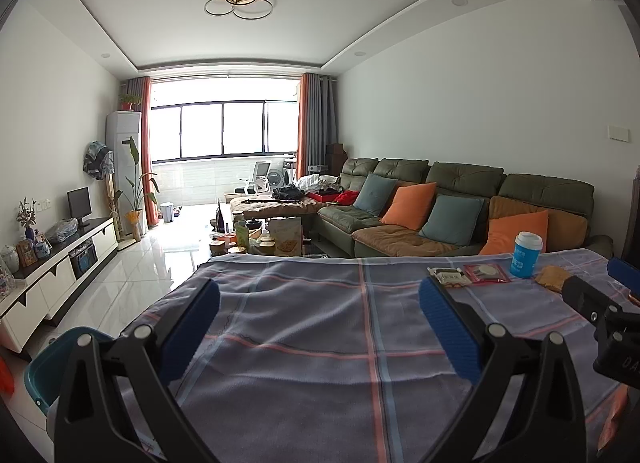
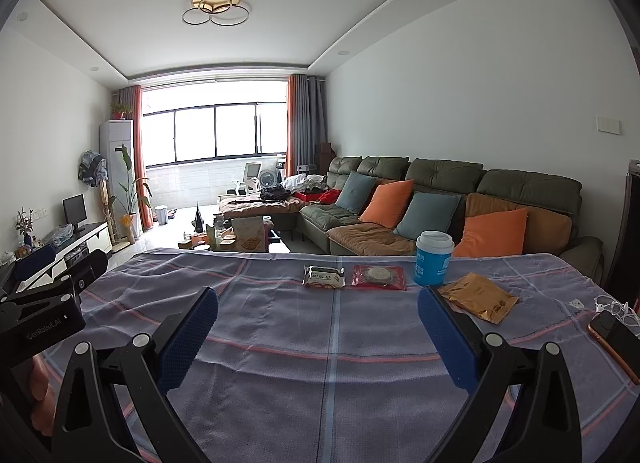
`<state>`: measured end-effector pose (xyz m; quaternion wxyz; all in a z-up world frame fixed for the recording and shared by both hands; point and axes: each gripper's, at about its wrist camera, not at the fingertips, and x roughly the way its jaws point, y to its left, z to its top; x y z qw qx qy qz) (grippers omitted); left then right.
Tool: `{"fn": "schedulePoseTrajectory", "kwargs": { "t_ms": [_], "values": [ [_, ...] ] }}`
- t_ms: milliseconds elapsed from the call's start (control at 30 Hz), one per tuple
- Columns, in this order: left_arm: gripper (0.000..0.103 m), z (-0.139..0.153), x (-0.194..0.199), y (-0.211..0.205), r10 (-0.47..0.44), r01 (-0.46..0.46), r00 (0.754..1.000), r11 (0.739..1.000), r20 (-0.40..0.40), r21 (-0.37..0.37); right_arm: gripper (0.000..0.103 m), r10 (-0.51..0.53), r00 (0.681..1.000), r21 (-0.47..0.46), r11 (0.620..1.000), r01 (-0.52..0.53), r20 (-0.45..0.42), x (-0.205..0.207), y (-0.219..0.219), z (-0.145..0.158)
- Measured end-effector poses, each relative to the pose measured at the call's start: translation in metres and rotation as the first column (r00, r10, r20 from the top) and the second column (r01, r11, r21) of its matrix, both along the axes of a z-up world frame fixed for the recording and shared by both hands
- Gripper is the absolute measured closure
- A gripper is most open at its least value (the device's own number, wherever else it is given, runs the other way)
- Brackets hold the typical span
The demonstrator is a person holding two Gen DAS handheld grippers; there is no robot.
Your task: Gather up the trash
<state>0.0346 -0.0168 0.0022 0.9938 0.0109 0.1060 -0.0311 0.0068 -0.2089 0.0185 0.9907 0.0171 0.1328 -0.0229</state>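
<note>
While both grippers hang above the checked tablecloth (image 2: 280, 343) with their blue pads spread wide and nothing between them, the trash lies along the far side of the table, right of centre in the right wrist view. The left gripper (image 1: 320, 327) and the right gripper (image 2: 318, 331) are both released, probably held low and level so either can slide forward over the cloth to a piece.

Four pieces of likely trash can be counted: one green snack wrapper (image 2: 324, 277), one red packet (image 2: 379, 277) just beside it with a pale round thing inside, one blue paper cup (image 2: 434, 259) with a white lid standing upright, and one flat gold foil pouch (image 2: 478, 297) lying near the right gripper's right pad. They sit in a loose row, the cup and pouch close together, the wrapper and packet almost touching.

At the lower left edge of the left wrist view, a teal bin (image 1: 48, 367) shows beside the table, one only; it seems the natural place for the trash, though its inside is hidden. One phone (image 2: 616, 343) and a white cable (image 2: 612, 305) rest at the right edge, likely not trash.

All four pieces lie on the table, none gripped; whether others have gone into the bin cannot be told.
</note>
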Motion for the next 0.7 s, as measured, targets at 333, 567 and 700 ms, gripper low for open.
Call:
{"fn": "schedulePoseTrajectory", "kwargs": {
  "t_ms": [333, 567, 700],
  "values": [
    [0.003, -0.0008, 0.0025, -0.0006, 0.001, -0.001, 1.000, 1.000, 0.000, 0.000, 0.004, 0.000, 1.000, 0.001, 1.000, 0.000, 0.000, 0.0001, -0.0006, 0.0008],
    [0.003, -0.0009, 0.0032, 0.0002, 0.000, 0.000, 1.000, 1.000, -0.004, -0.001, 0.004, 0.001, 1.000, 0.000, 1.000, -0.001, -0.002, 0.0002, -0.0002, 0.0010],
    [0.003, -0.0015, 0.0032, -0.0003, 0.001, -0.001, 1.000, 1.000, -0.003, 0.000, 0.004, 0.000, 1.000, 0.000, 1.000, 0.000, -0.004, 0.0004, -0.0009, 0.0013]
  ]
}}
